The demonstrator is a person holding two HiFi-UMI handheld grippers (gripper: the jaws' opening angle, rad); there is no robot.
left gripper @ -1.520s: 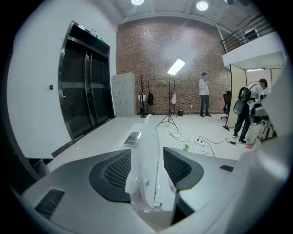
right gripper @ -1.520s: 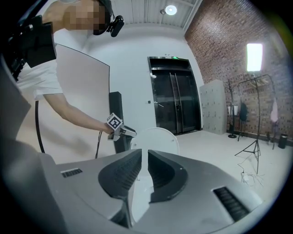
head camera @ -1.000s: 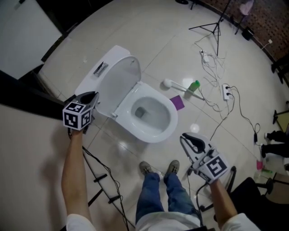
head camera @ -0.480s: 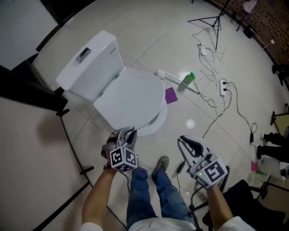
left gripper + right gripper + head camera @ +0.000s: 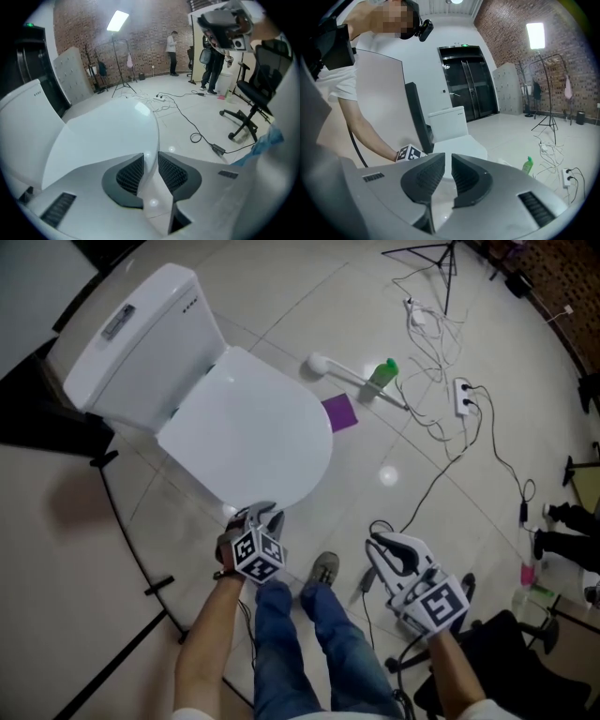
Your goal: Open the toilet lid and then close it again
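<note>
The white toilet's lid [image 5: 248,437] lies flat over the bowl, in front of the tank [image 5: 131,329]. My left gripper [image 5: 261,515] sits at the lid's front rim. Its jaws have just been opening and stand a little apart. In the left gripper view the lid [image 5: 103,136] curves down into the gap of the left gripper [image 5: 151,171], and the pads do not press on it. My right gripper [image 5: 380,549] hangs free to the right, above the floor, its jaws nearly together on nothing. In the right gripper view, that gripper [image 5: 447,176] faces the toilet [image 5: 459,147].
A toilet brush [image 5: 328,367], a green bottle [image 5: 382,374] and a purple square [image 5: 338,412] lie right of the bowl. Cables and a power strip [image 5: 461,397] spread further right. A black chair [image 5: 497,643] stands behind my right hand, and the person's shoes [image 5: 323,570] are between the grippers.
A second ago the lid stood up with my left gripper beside it near the tank. The lid has come down, and the left gripper now sits at its front rim. The right gripper sank a little.
</note>
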